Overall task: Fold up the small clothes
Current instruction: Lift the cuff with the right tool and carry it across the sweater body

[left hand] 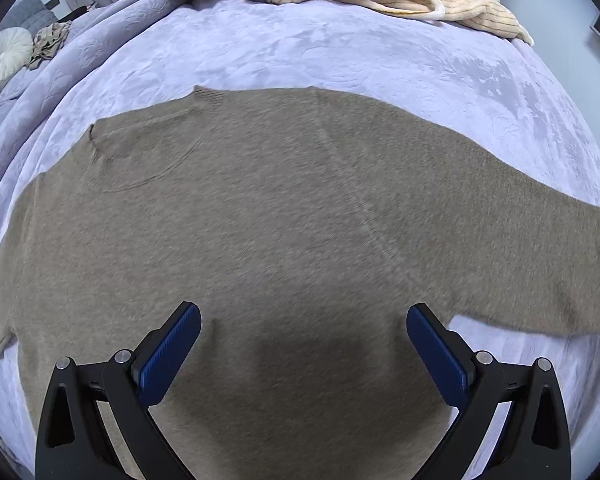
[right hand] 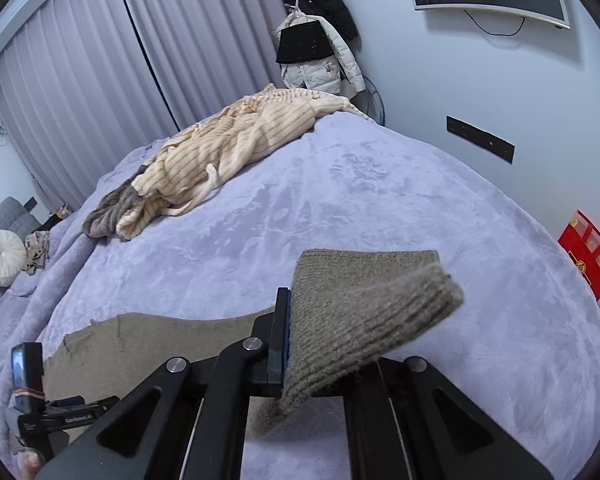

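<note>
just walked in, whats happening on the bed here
A person with a gripper in each hand is folding a taupe sweater spread on the lavender blanket. The right gripper is shut on the sweater's sleeve cuff, lifted off the bed. The left gripper hangs open over the sweater's body. A striped cream garment lies further back.

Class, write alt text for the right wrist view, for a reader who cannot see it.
The right gripper is shut on the ribbed cuff of a taupe sweater, lifting that sleeve above a lavender bedspread. Behind it, a cream striped garment lies crumpled near grey curtains, and jackets hang on the wall.
</note>
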A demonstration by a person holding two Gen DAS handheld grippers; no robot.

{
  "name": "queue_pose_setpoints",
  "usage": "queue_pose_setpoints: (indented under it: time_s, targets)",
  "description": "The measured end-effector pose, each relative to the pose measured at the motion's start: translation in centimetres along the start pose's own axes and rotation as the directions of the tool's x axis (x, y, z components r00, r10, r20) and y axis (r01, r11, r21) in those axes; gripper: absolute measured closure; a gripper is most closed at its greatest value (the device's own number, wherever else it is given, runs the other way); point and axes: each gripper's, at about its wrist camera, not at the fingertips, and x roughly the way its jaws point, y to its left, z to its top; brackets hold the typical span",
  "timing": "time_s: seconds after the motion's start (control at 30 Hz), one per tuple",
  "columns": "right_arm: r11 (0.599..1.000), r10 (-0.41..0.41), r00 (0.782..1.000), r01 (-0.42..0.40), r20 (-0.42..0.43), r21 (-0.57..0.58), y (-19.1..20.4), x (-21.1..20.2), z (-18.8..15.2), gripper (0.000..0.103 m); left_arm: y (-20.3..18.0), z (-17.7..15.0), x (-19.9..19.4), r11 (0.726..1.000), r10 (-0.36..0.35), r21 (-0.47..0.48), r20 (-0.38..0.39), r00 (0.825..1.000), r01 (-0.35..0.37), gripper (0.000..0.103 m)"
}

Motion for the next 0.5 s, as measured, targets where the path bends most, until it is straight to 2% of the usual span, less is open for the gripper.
queue_pose_setpoints:
  time_s: [0.27,0.5]
  targets:
    - [0.996,0.052,0.999,-0.052,0.0,-0.071,8.8,-1.5,0.1,0.097,4.1,-2.0,-2.2,1.0,-0.001,-0.011,0.032,0.999,0.001,0.0]
    - [0.987,0.093,0.995,-0.095,-0.025,-0.13,16.7,-1.5,-1.2,0.097,7.3,-2.2,-3.5,1.0,-0.008,-0.026,0.056,0.998,0.01,0.0]
